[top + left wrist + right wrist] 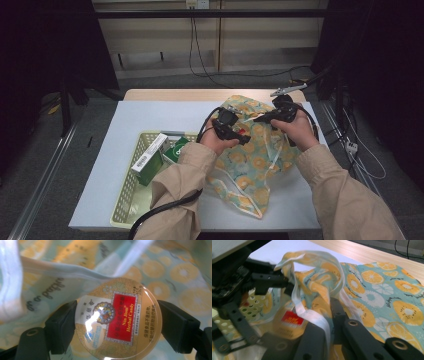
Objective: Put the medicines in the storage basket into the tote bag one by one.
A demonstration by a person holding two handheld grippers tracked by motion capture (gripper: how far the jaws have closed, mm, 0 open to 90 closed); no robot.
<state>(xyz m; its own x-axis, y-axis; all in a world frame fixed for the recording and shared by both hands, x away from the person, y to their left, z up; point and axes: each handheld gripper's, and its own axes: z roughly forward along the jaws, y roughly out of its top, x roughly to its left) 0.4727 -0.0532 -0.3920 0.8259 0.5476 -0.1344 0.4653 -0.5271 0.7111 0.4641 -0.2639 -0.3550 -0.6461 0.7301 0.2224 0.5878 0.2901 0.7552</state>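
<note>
A round gold tin [117, 320] with a red "Nin Jiom Herbal Candy" label sits between the jaws of my left gripper [117, 315], which is shut on it. Around the tin lies a teal cloth bag [255, 160] printed with orange slices. In the high view, my left gripper [240, 135] holds the tin at the bag's opening. My right gripper [261, 119] is opposite it. In the right gripper view, my right gripper [327, 317] is shut on the bag's rim and white strap [312, 312], lifting them. The tin [289, 320] shows blurred beyond.
A cream perforated basket [127, 195] stands at the front left of the white table sheet [150, 115]. It holds a green and white box [150, 157] and a green packet [176, 148]. Cables trail from both grippers. The wooden table edge [175, 94] runs along the back.
</note>
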